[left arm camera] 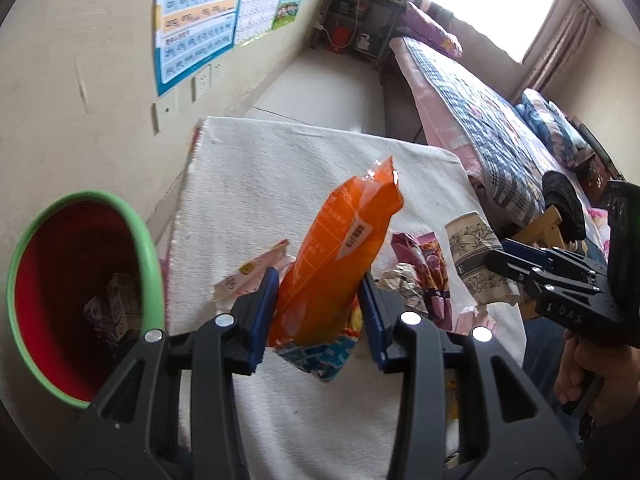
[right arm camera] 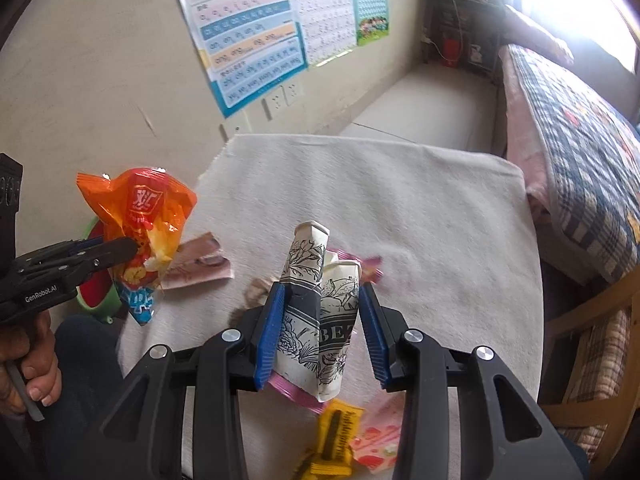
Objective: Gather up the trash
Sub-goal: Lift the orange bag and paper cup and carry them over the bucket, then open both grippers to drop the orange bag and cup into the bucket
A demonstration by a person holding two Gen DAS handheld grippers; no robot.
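My left gripper (left arm camera: 318, 312) is shut on an orange snack bag (left arm camera: 340, 256) and holds it above the white-clothed table (left arm camera: 280, 168); the bag also shows in the right wrist view (right arm camera: 140, 220). A red bin with a green rim (left arm camera: 76, 296) stands left of the table, with trash inside. My right gripper (right arm camera: 322, 320) is shut on a crushed paper cup with a black floral print (right arm camera: 320, 304), lifted off the cloth. The cup also shows in the left wrist view (left arm camera: 474, 256), with the right gripper (left arm camera: 496, 260) on it.
Loose wrappers lie on the cloth: a pink one (left arm camera: 256, 272), a purple one (left arm camera: 428, 268), crumpled paper (left arm camera: 400, 280), a yellow wrapper (right arm camera: 336, 436) and a pink heart wrapper (right arm camera: 380, 440). A bed (right arm camera: 580, 152) stands to the right, a wall with posters to the left.
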